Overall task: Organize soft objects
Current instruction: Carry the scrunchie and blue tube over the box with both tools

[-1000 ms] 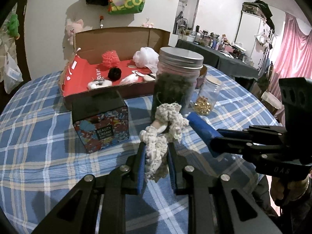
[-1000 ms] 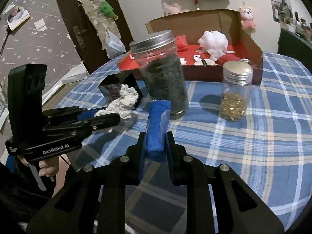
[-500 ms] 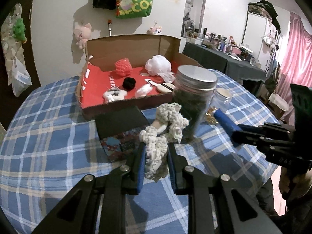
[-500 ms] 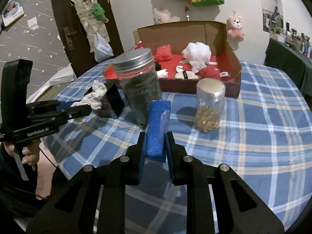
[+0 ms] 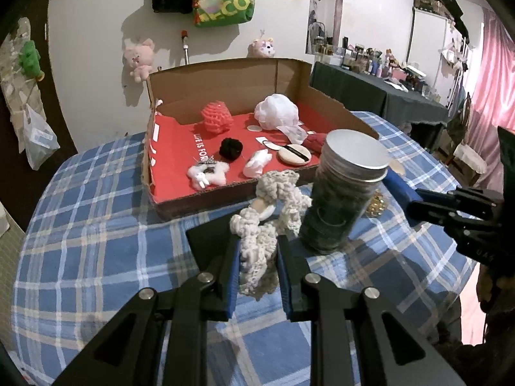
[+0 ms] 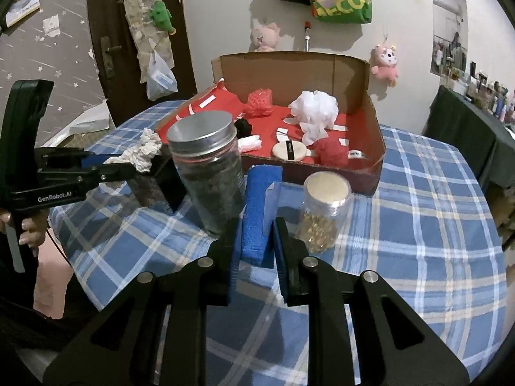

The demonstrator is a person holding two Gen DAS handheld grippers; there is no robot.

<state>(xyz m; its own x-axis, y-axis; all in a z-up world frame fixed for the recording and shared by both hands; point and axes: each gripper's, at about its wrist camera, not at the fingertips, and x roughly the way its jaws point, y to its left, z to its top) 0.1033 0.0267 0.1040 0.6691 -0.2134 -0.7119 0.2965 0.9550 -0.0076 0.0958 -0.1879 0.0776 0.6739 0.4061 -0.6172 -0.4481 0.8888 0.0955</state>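
Observation:
My left gripper (image 5: 258, 251) is shut on a cream crocheted piece (image 5: 270, 215), held above the checked tablecloth; the right wrist view shows that crocheted piece (image 6: 141, 151) at the left gripper (image 6: 128, 164) on the left. My right gripper (image 6: 256, 241) is shut on a blue sponge block (image 6: 260, 206); its blue tip (image 5: 397, 185) also shows at the right of the left wrist view. Beyond both stands an open cardboard box (image 5: 180, 199) with a red floor, holding a red knitted ball (image 5: 217, 117), a white mesh puff (image 5: 276, 111), a black pompom (image 5: 231, 148) and small white soft pieces.
A tall dark-filled jar with a metal lid (image 6: 209, 173) and a small jar of gold beads (image 6: 322, 212) stand between the grippers and the box. A black-lidded tin (image 5: 212, 241) lies under the left gripper. A person's hand (image 6: 29, 228) grips the left handle. The round table's edge (image 5: 450, 289) curves near right.
Both grippers have risen and pulled back with their loads still held; the box floor and the jar lids now show more from above.

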